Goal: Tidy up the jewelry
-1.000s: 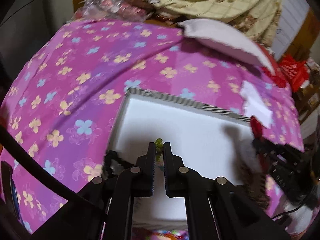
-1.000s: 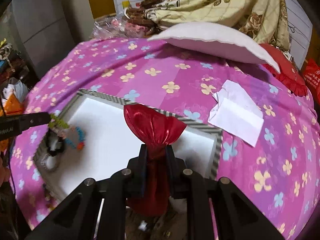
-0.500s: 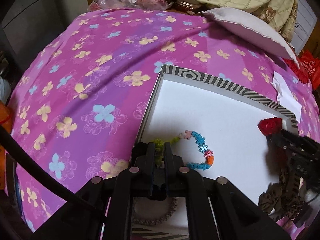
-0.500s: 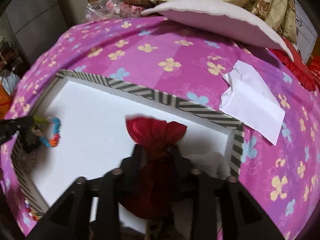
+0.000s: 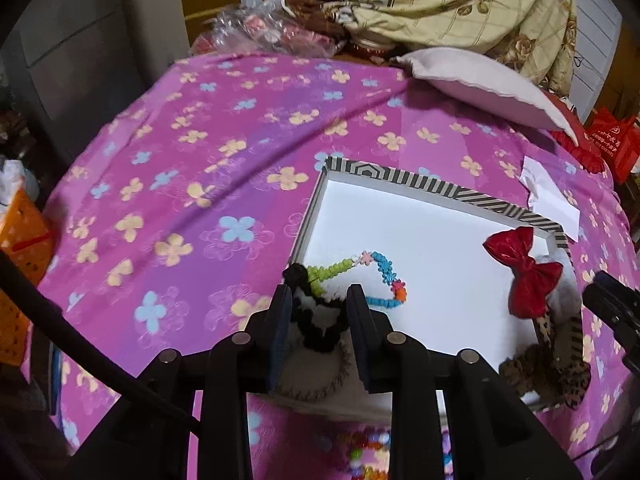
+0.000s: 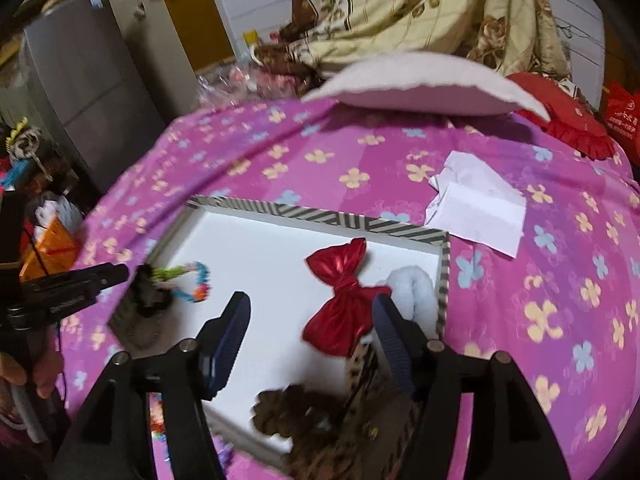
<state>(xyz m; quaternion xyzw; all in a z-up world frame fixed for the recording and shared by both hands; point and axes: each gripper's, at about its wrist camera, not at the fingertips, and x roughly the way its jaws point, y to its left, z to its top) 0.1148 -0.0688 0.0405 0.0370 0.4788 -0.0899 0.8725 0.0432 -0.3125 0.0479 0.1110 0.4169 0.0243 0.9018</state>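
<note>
My left gripper has just been opening; its fingers stand apart, nothing pinched. A black-and-white hair tie lies between them on the tray floor, not pressed as far as I can see. The beaded bracelet, green, blue and orange, lies loose in the white tray just past my left fingertips, near the tray's left wall.

My right gripper has also just been opening, fingers wide and empty. The red bow lies in the tray between them, touching neither pad clearly. A white fluffy piece sits beside it in the right corner, leopard-print pieces at the near edge.

The tray rests on a bed with a pink flowered sheet. White folded paper lies on the sheet beyond the tray's right corner.
</note>
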